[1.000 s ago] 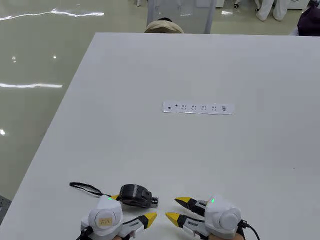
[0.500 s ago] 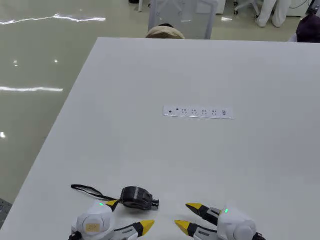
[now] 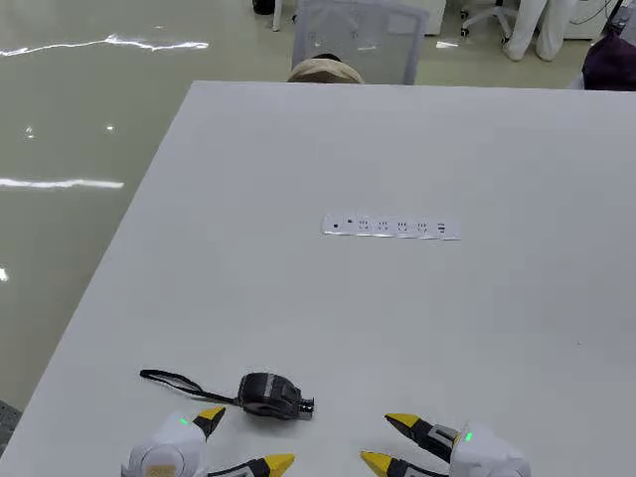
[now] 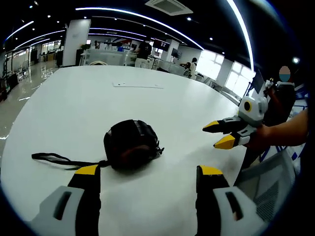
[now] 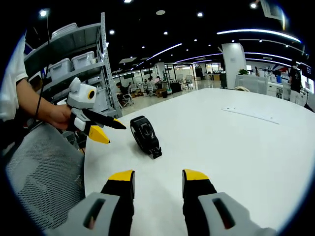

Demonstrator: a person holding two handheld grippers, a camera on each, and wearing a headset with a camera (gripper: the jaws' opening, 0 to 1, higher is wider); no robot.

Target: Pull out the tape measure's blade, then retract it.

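Bright, even overhead light. White tabletop (image 3: 477, 328) near washed out, shadows faint. Glare streaks on glossy floor (image 3: 70, 109). Gripper views: fisheye bending at edges, ceiling strip lights (image 5: 251, 31) curved.

Left claw (image 4: 149, 170), jaws apart, faces the black tape measure (image 4: 132, 144).

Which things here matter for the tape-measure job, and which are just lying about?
Job:
- tape measure with its black strap
- left gripper and right gripper, both open

Lying about:
- power strip, mid-table
- chair, beyond the far edge
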